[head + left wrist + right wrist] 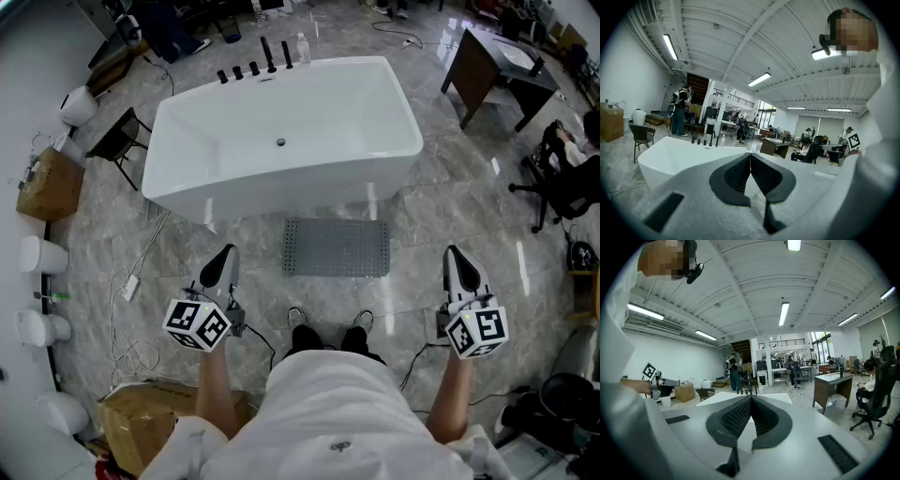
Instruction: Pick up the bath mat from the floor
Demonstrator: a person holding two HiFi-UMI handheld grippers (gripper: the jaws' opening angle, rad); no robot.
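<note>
One bath mat (337, 247) lies on the floor just beside the one bathtub (281, 141). Two tongs, left tongs (225, 255) and right tongs (455, 255), are clamped together, empty. Only the head view shows the mat.

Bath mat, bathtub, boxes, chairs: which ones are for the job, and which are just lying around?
For the job: bath mat, flat on the floor; left gripper and right gripper, both shut and empty.
Just lying about: bathtub, cardboard box, black chair, desk, floor cables.
</note>
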